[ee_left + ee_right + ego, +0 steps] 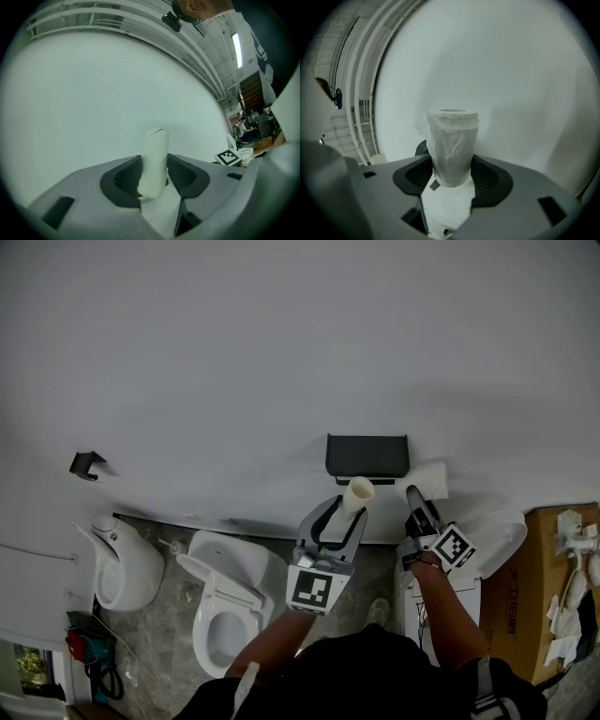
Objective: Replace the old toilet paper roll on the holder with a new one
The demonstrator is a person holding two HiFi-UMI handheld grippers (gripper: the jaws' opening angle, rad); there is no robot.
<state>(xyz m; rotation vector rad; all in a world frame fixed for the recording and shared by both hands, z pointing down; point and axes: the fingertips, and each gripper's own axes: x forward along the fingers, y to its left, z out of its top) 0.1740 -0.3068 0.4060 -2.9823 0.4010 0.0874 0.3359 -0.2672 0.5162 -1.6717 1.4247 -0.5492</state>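
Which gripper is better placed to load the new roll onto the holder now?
Probably the right. The right gripper is clamped on the new roll just beside the black holder, while the left gripper is occupied by the bare cardboard tube.

It was a washroom: a white toilet (225, 610), a urinal (122, 568) left of it, stood on grey stone floor (169, 638) against a white wall (281, 352) bearing a black paper holder (367, 457).

Bare wall (281, 352) around the black holder (367, 454) is unobstructed; toilet (228, 589) stands below left, cardboard box (548, 582) right.
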